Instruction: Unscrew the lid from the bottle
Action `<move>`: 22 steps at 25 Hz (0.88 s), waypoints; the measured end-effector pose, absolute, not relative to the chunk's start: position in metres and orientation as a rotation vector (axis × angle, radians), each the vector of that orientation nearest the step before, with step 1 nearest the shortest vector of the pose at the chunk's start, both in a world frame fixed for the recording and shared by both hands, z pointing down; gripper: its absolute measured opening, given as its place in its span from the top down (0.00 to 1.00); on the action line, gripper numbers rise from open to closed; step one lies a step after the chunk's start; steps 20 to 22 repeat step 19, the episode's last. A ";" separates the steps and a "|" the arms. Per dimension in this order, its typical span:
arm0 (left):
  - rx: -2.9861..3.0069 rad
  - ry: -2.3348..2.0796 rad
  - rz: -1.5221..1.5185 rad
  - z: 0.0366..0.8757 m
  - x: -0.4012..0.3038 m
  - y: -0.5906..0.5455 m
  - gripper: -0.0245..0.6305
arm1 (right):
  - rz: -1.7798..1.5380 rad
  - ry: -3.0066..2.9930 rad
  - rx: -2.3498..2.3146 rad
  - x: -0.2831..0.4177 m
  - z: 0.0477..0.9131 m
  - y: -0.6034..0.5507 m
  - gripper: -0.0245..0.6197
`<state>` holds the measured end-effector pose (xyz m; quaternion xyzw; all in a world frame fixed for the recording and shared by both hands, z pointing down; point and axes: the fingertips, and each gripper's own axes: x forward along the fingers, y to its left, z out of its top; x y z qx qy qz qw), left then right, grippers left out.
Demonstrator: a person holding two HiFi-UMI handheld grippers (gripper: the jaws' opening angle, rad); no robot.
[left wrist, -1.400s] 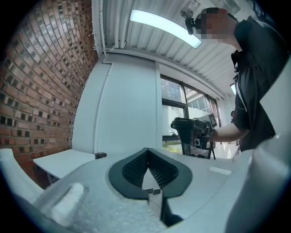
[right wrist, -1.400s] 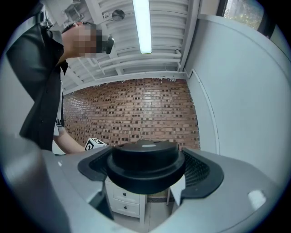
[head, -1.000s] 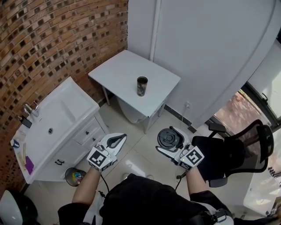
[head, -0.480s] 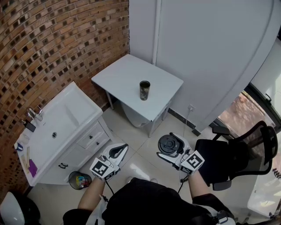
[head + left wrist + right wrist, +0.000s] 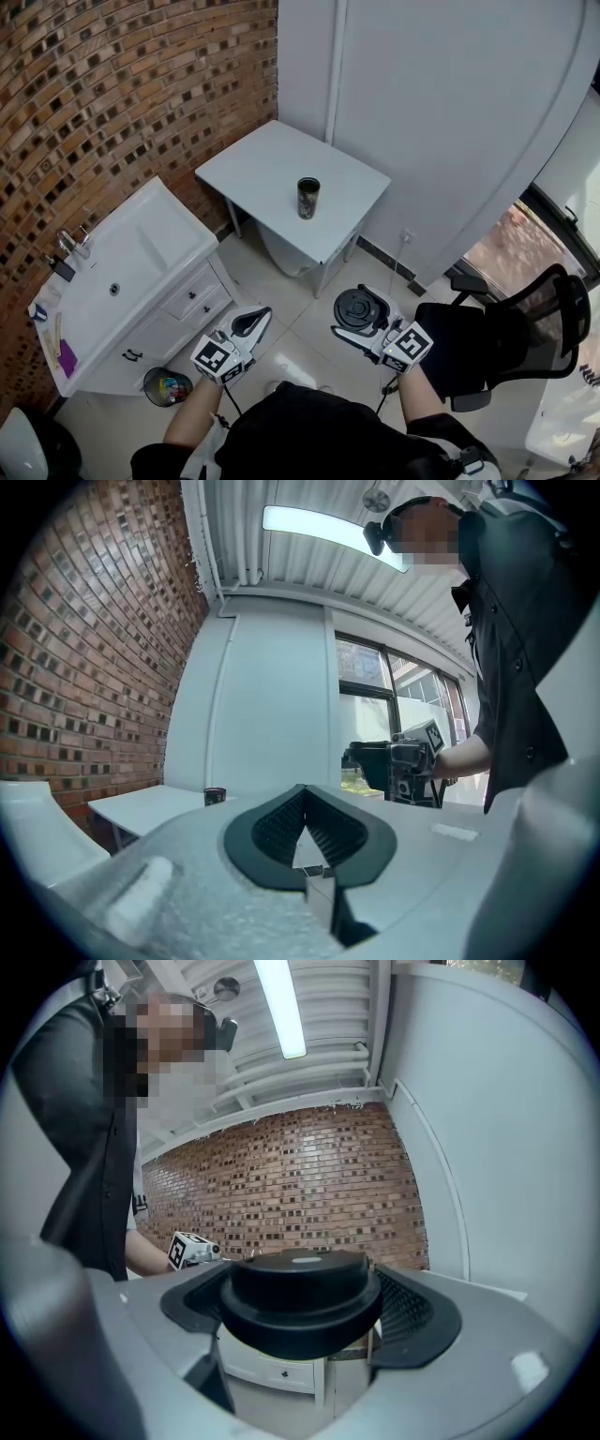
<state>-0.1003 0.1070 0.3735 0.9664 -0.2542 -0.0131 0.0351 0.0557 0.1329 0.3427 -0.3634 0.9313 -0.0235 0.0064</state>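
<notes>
The lid is off the bottle and clamped in the right gripper; the left gripper is closed on nothing; the bottle stands upright on the white table, well apart from both; the unscrewing looks done; next, I judge, the lid wants setting down, which calls for stepping closer.

Left gripper held level, jaws together and empty, right gripper level, jaws clamping black lid
</notes>
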 end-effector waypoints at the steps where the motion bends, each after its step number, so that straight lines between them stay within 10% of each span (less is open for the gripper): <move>1: 2.974 -0.778 -0.036 0.373 -0.100 0.107 0.96 | -0.075 2.912 -1.139 0.056 0.343 0.133 0.23; 22: 2.964 -0.722 -0.087 0.366 -0.080 0.097 0.96 | -0.026 2.906 -1.060 0.051 0.322 0.121 0.23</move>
